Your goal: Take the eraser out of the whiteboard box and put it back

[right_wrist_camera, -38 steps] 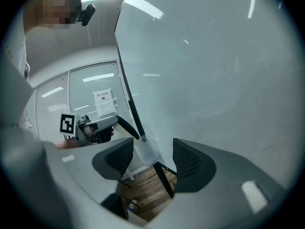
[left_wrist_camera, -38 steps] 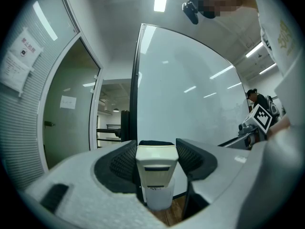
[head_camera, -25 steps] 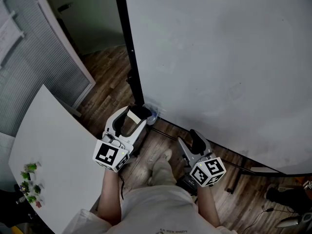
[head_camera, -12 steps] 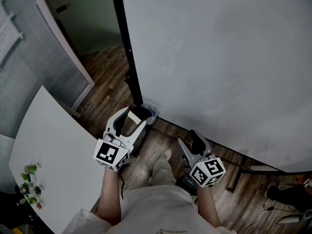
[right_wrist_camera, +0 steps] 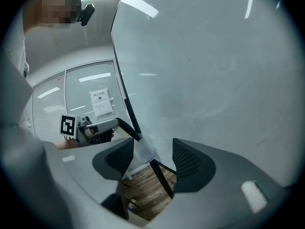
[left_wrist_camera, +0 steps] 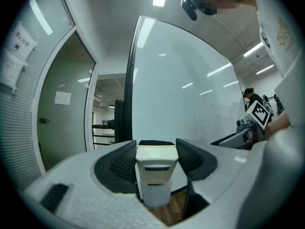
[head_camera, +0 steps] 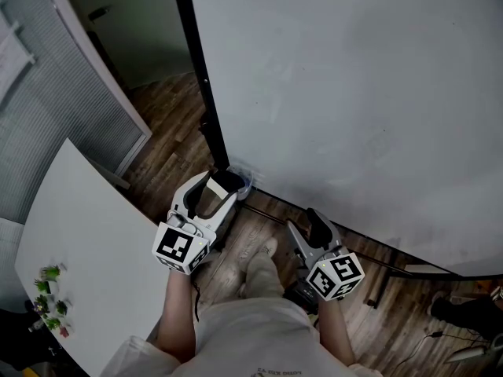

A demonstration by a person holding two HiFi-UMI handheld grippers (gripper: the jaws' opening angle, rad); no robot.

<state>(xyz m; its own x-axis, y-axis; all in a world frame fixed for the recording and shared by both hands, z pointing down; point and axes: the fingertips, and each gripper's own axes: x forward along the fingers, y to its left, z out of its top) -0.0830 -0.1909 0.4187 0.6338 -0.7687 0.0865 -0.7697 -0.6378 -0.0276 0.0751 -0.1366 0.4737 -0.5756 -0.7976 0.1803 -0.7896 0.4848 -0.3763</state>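
Note:
My left gripper (head_camera: 211,196) is shut on the eraser (head_camera: 214,186), a cream block with a dark felt face, held level between the pads. In the left gripper view the eraser (left_wrist_camera: 156,171) fills the gap between the jaws of the left gripper (left_wrist_camera: 156,149). Just beyond it, the small translucent whiteboard box (head_camera: 244,181) hangs at the whiteboard's lower left corner. My right gripper (head_camera: 308,228) stands open and empty to the right, near the board's bottom edge. In the right gripper view, the box (right_wrist_camera: 143,150) shows beyond the open right gripper (right_wrist_camera: 152,159).
The big whiteboard (head_camera: 354,93) on its black frame (head_camera: 196,77) fills the upper right. A white table (head_camera: 86,250) with small green figures (head_camera: 49,305) lies at left. Wood floor (head_camera: 169,124) and the person's legs (head_camera: 251,289) are below.

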